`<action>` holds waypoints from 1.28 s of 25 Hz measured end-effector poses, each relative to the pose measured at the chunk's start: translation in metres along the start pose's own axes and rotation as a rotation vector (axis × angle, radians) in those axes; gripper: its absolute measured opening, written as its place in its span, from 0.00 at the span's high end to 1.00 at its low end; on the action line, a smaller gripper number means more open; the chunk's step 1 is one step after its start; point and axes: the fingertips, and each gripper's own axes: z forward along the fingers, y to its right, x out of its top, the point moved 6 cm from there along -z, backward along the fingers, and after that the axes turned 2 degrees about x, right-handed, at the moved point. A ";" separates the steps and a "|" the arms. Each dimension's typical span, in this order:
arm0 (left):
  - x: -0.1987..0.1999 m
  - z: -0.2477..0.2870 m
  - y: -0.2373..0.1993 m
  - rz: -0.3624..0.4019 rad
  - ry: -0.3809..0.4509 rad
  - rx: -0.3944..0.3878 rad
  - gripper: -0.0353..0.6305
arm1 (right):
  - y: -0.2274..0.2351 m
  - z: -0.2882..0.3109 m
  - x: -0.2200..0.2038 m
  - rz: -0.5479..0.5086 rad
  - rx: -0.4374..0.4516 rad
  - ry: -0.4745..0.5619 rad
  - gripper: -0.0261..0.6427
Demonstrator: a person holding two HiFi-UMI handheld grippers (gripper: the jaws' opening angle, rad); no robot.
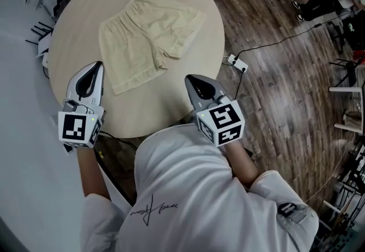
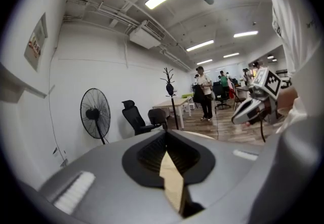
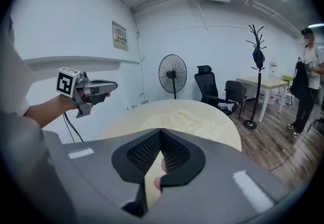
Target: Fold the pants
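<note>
Short of the pants point(image 1: 149, 37), left gripper point(image 1: 96, 66) and right gripper point(image 1: 190, 79) pressed shut, empty, risking skewed fold from uneven pinches.

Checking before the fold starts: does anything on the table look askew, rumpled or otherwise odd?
Only mildly: the pants lie spread flat on the round table but turned diagonally to the person. Nothing looks spilled or damaged. The left gripper and right gripper are shut and empty.

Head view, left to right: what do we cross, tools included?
left tool → pants → right tool → white plug box on the floor
</note>
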 end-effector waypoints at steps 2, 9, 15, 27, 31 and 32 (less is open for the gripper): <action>0.001 0.007 -0.009 0.073 -0.008 -0.038 0.87 | -0.003 0.004 0.001 0.005 -0.021 -0.005 0.97; -0.006 0.034 -0.027 0.190 -0.039 -0.144 0.87 | -0.003 0.006 -0.015 0.030 -0.091 -0.035 0.97; -0.008 0.066 -0.050 0.265 -0.067 -0.165 0.87 | 0.010 0.008 -0.024 0.023 -0.149 -0.060 0.97; -0.027 0.168 -0.092 0.171 -0.212 -0.270 0.87 | 0.066 0.039 -0.012 0.004 -0.163 -0.117 0.97; -0.035 0.206 -0.103 0.190 -0.256 -0.300 0.87 | 0.088 0.058 -0.004 0.000 -0.157 -0.136 0.97; -0.037 0.215 -0.106 0.172 -0.261 -0.307 0.87 | 0.092 0.063 -0.004 0.004 -0.153 -0.143 0.97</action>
